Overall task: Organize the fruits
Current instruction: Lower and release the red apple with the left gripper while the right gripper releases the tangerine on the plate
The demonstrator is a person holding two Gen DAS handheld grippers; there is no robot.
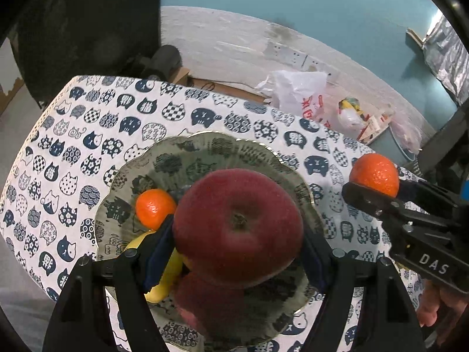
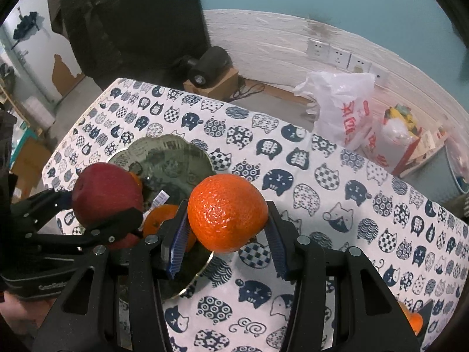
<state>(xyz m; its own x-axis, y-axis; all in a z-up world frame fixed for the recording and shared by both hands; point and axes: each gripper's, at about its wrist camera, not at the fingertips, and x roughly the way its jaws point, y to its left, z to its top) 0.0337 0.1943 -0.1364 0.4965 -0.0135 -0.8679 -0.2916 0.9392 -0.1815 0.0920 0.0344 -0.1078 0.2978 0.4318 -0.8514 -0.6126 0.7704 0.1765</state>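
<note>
Holding apple (image 1: pixel 237 226) in my left gripper (image 1: pixel 234 249), pads pressed to its sides, above plate (image 1: pixel 205 149) | my right gripper (image 2: pixel 227 231) clamped on mandarin (image 2: pixel 227 212), over plate's edge | plate on table (image 1: pixel 88 135), holding another mandarin (image 1: pixel 154 206), a yellow fruit (image 1: pixel 164 278), a red fruit (image 1: pixel 205 299)
</note>
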